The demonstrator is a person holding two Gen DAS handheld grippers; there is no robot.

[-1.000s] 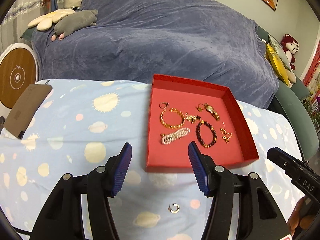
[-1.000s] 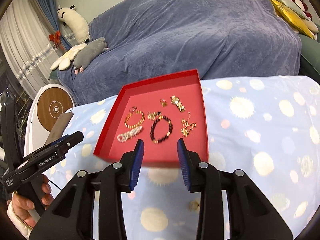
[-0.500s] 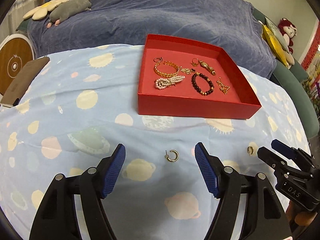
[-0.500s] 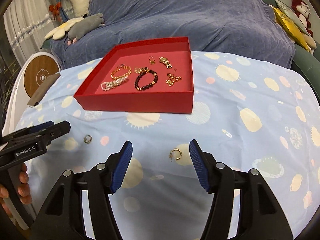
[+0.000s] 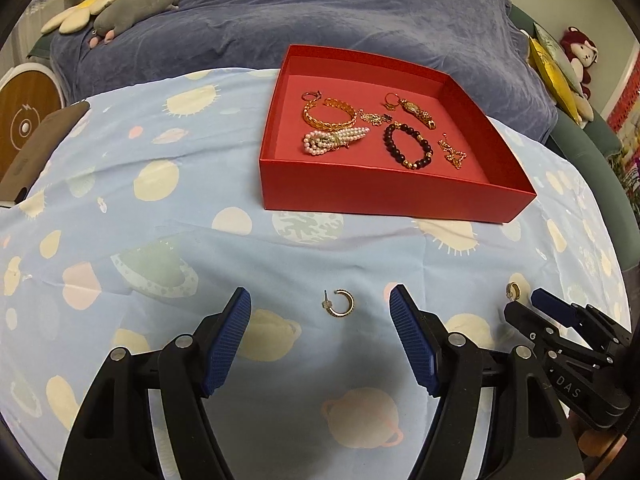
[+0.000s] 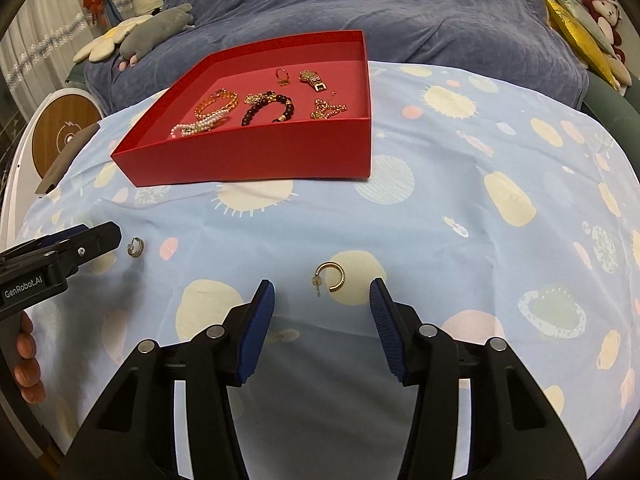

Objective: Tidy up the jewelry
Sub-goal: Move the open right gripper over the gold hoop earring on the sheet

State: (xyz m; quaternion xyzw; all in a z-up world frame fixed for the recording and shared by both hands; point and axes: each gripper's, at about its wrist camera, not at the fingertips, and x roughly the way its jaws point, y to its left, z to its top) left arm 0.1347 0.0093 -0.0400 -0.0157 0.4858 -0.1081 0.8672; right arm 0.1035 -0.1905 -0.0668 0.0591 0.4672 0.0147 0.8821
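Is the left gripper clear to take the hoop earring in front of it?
Probably yes. The left gripper is open, and the hoop earring lies alone on the tablecloth between its fingertips, nothing covering it.

A: What's up top?
B: A blue-covered sofa (image 5: 320, 8); grey plush (image 5: 136, 4) at upper left, red monkey toy (image 5: 578, 54) at upper right.
A: And the left edge?
B: A round wooden-faced device (image 6: 64, 136).

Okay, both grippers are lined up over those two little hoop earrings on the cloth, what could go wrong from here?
1. Each hoop earring lies flat on the soft tablecloth, so the open left gripper or right gripper may pinch fabric or slide off.
2. The thin posts could bend or flick the hoops away.
3. The grippers sit close together; the right gripper's tips could bump the left.
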